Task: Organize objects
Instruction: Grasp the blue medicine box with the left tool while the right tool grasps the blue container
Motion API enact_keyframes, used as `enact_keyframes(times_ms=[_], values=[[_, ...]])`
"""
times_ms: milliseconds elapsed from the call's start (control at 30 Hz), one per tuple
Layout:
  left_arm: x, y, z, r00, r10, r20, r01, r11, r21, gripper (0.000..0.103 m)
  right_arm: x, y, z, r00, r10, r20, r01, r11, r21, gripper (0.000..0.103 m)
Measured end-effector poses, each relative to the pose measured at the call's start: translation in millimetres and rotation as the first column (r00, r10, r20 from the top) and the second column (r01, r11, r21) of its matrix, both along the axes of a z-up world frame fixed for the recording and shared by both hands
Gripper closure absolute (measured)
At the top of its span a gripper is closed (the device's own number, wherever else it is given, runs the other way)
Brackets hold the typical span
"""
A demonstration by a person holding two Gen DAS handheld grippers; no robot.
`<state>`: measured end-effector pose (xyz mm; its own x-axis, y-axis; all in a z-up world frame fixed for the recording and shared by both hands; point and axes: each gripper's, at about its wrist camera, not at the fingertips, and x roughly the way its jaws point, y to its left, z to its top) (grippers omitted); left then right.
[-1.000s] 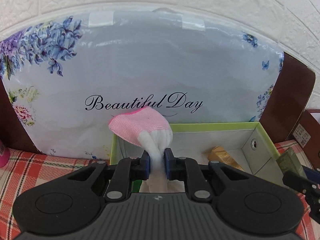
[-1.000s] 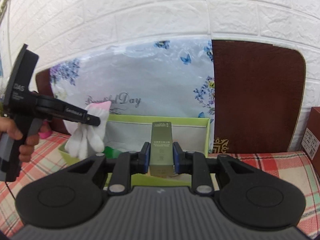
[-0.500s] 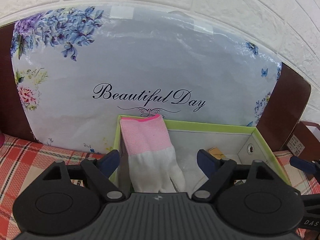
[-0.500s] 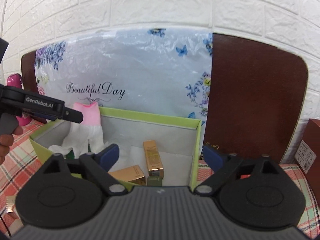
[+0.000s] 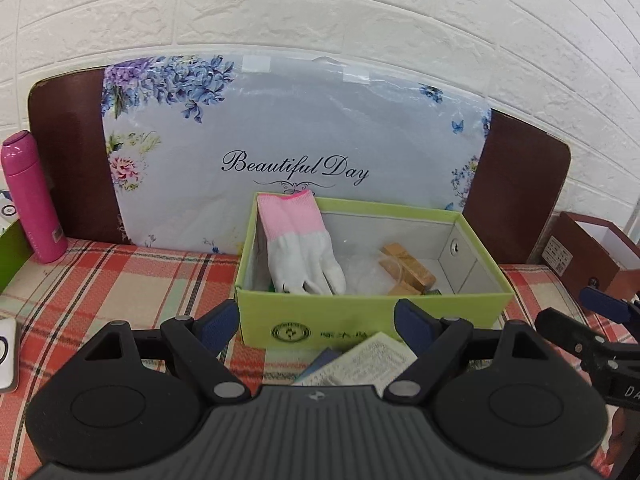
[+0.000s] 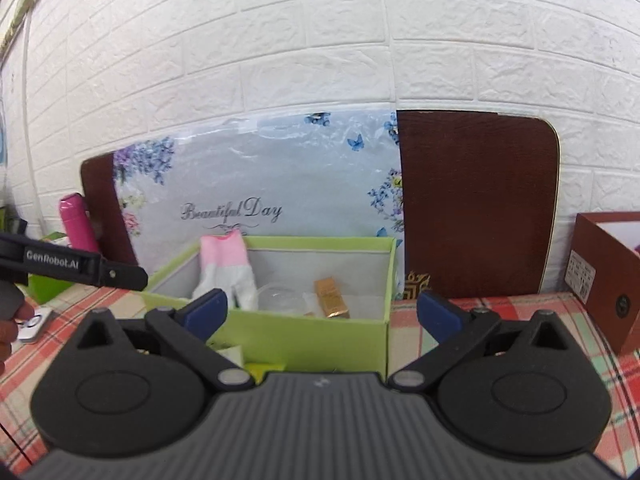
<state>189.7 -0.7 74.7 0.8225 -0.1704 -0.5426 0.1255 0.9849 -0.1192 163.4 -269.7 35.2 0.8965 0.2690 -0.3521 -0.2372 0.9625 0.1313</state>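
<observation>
Left wrist view. The left gripper [image 5: 316, 322] hangs with its blue-padded jaws spread wide and nothing between them, just short of the front wall of the green box [image 5: 372, 320], which stands on a red plaid tablecloth [image 5: 120, 280]. Inside the box, a pink-cuffed white glove [image 5: 300, 248] leans against the rear left corner, its cuff rising above the rim; gold cartons [image 5: 406, 270] lie to the right of it on the floor of the box. A printed leaflet [image 5: 360, 362] lies on the cloth before the box. A pink bottle [image 5: 30, 200] stands upright at far left. The right gripper [image 5: 600, 320] enters at the right edge.

Right wrist view. The right gripper [image 6: 320, 310] has jaws opening, with nothing held between them. Beyond them is the green box [image 6: 320, 340], holding the glove [image 6: 228, 268] at left and a gold carton [image 6: 332, 296] at right. A brown box [image 6: 608, 272] stands well apart at right. The left gripper [image 6: 80, 268] reaches in from the left edge.
</observation>
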Motion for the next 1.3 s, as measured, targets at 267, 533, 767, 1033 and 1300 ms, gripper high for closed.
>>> enact_keyframes(times_ms=[267, 533, 767, 1033, 1300], values=[[-63.5, 6.2, -26.6, 0.998, 0.017, -0.058, -0.021, 0.998, -0.054, 0.015, -66.4, 7.3, -16.8, 1.000, 0.002, -0.014, -0.002, 1.000, -0.027, 0.000], [-91.4, 5.7, -68.2, 0.984, 0.037, -0.172, -0.042, 0.999, -0.030, 0.015, -105.1, 9.8, -46.7, 0.997, 0.000, -0.079, -0.002, 1.000, -0.016, 0.000], [-102.7, 10.3, -81.7, 0.978, 0.058, -0.201, -0.062, 0.998, -0.015, 0.015, -125.5, 13.8, -75.2, 0.988, 0.000, -0.154, -0.006, 0.999, -0.036, 0.006], [-101.3, -5.9, -80.4, 0.984, -0.015, -0.178, 0.015, 1.000, -0.005, 0.015, -140.4, -2.6, -103.2, 0.963, -0.042, -0.266, 0.027, 0.998, -0.060, 0.037], [-73.0, -41.4, -75.4, 0.991, -0.040, -0.129, 0.039, 0.999, -0.010, 0.015, -121.0, 2.4, -90.7, 0.978, -0.063, -0.198, 0.045, 0.994, -0.095, 0.044]])
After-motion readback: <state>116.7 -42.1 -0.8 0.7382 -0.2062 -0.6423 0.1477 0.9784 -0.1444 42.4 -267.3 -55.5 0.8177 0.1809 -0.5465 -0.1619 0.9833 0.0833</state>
